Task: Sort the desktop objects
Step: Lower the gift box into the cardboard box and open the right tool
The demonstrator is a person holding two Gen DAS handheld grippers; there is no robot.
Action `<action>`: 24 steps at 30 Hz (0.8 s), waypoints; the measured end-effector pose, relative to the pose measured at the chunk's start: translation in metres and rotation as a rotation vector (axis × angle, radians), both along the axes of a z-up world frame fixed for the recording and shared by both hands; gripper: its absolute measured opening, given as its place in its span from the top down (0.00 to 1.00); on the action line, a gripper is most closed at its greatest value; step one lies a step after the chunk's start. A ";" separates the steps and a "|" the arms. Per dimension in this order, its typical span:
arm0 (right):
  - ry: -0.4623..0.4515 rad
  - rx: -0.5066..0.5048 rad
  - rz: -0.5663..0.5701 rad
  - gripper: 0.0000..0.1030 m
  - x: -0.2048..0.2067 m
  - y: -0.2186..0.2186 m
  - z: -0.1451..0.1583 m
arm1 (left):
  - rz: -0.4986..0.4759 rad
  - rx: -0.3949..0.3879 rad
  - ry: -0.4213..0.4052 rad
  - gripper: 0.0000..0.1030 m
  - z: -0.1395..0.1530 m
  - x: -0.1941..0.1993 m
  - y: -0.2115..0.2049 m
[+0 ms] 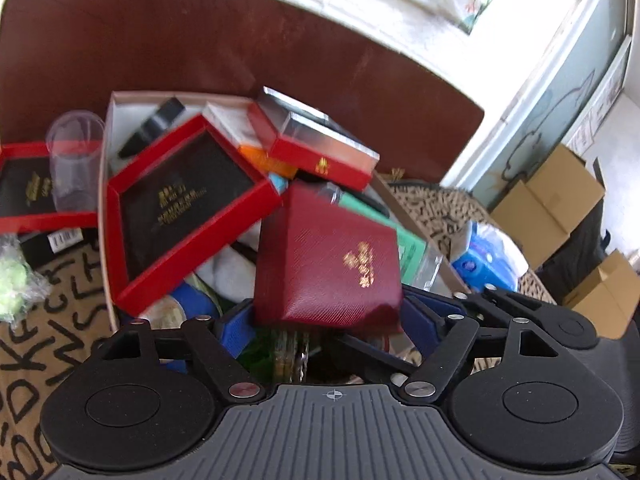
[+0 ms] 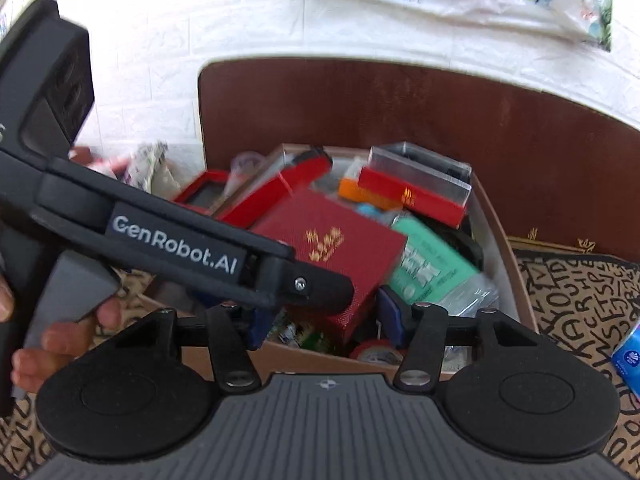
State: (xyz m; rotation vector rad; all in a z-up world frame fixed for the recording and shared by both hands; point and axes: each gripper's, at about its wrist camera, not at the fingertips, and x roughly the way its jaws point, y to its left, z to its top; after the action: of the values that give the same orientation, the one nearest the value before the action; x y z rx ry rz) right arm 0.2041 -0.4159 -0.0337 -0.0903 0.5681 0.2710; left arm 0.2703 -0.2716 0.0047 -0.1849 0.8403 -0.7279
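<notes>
Left hand-held gripper around dark-red box

Letter-patterned cloth covers the surface; on it rest a cardboard box, a blue packet.

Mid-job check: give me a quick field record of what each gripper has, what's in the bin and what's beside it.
left gripper: shut on dark red textured box, over the bin
right gripper: empty, jaws apart, near the same box
bin: cardboard box, piled full
bin contents: red tray with black insert, red box with clear lid, green packet
outside bin: clear plastic cup, blue tissue pack
</notes>
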 end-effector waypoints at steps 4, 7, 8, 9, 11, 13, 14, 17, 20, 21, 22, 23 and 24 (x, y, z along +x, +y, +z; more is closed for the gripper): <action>0.003 0.008 -0.027 0.42 -0.001 0.001 -0.008 | -0.015 0.012 -0.008 0.16 -0.006 -0.007 0.001; -0.029 -0.018 -0.043 0.30 -0.010 0.001 -0.005 | -0.009 0.012 -0.039 0.13 -0.001 -0.013 0.005; -0.037 -0.029 -0.042 0.27 -0.011 0.000 -0.003 | -0.002 0.006 -0.050 0.08 0.001 -0.016 0.007; -0.044 -0.036 -0.041 0.25 -0.014 0.000 -0.001 | 0.012 0.000 -0.064 0.05 0.004 -0.019 0.009; -0.061 -0.043 -0.049 0.15 -0.019 -0.001 0.002 | 0.040 -0.010 -0.096 0.00 0.009 -0.025 0.013; -0.080 -0.049 -0.068 0.11 -0.026 -0.002 0.006 | 0.047 -0.010 -0.109 0.00 0.013 -0.030 0.015; -0.086 -0.047 -0.078 0.09 -0.028 -0.002 0.007 | 0.043 -0.008 -0.107 0.00 0.014 -0.031 0.015; -0.096 -0.032 -0.091 0.04 -0.032 -0.001 0.010 | 0.041 0.004 -0.101 0.00 0.015 -0.035 0.017; -0.087 -0.037 -0.098 0.02 -0.034 0.003 0.011 | 0.050 0.033 -0.096 0.00 0.013 -0.040 0.018; -0.085 -0.041 -0.102 0.01 -0.035 0.005 0.012 | 0.051 0.043 -0.093 0.00 0.012 -0.042 0.019; -0.086 -0.045 -0.107 0.01 -0.036 0.007 0.012 | 0.050 0.054 -0.090 0.00 0.011 -0.045 0.020; -0.087 -0.047 -0.109 0.00 -0.037 0.008 0.013 | 0.047 0.064 -0.088 0.00 0.011 -0.048 0.021; -0.084 -0.045 -0.109 0.00 -0.037 0.009 0.013 | 0.050 0.066 -0.091 0.00 0.011 -0.051 0.022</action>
State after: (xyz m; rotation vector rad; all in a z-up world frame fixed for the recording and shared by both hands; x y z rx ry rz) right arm 0.1674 -0.4065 -0.0208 -0.1132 0.4941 0.1475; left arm 0.2195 -0.2498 0.0156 -0.1120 0.7691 -0.6563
